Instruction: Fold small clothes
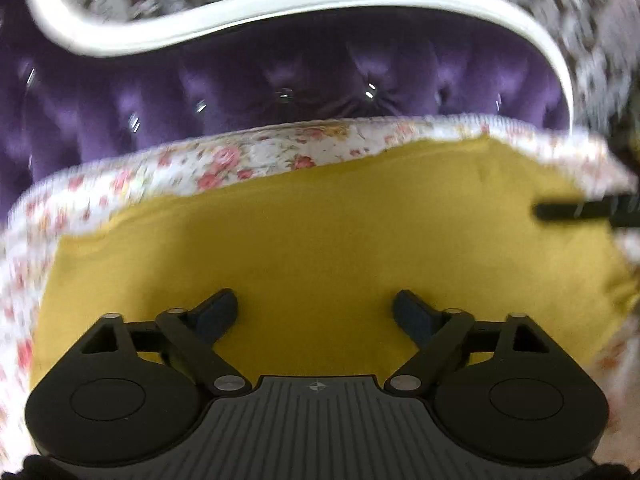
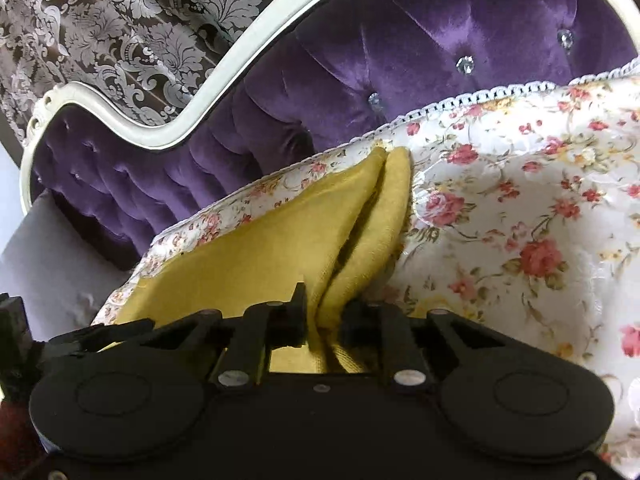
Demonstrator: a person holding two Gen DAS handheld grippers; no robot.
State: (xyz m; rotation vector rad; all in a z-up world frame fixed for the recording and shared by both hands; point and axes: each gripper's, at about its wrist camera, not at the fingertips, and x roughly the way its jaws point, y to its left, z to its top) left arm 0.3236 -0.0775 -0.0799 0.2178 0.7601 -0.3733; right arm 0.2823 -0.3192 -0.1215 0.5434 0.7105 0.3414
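A mustard-yellow small garment point(image 1: 320, 232) lies spread on a floral cover point(image 1: 224, 160). My left gripper point(image 1: 316, 312) is open just above the cloth, empty. In the right wrist view the garment point(image 2: 280, 232) rises in a doubled fold toward the back, and my right gripper point(image 2: 326, 316) is shut on its near edge, the cloth pinched between the jaws. A tip of the right gripper shows at the right edge of the left wrist view point(image 1: 580, 212), over the garment's far right corner.
A purple tufted sofa back point(image 2: 440, 40) with a white curved frame point(image 2: 224, 80) stands behind the cover. Brown damask wallpaper point(image 2: 120, 20) is beyond. The floral cover point(image 2: 520, 220) stretches to the right. A pale surface point(image 2: 52, 264) lies left.
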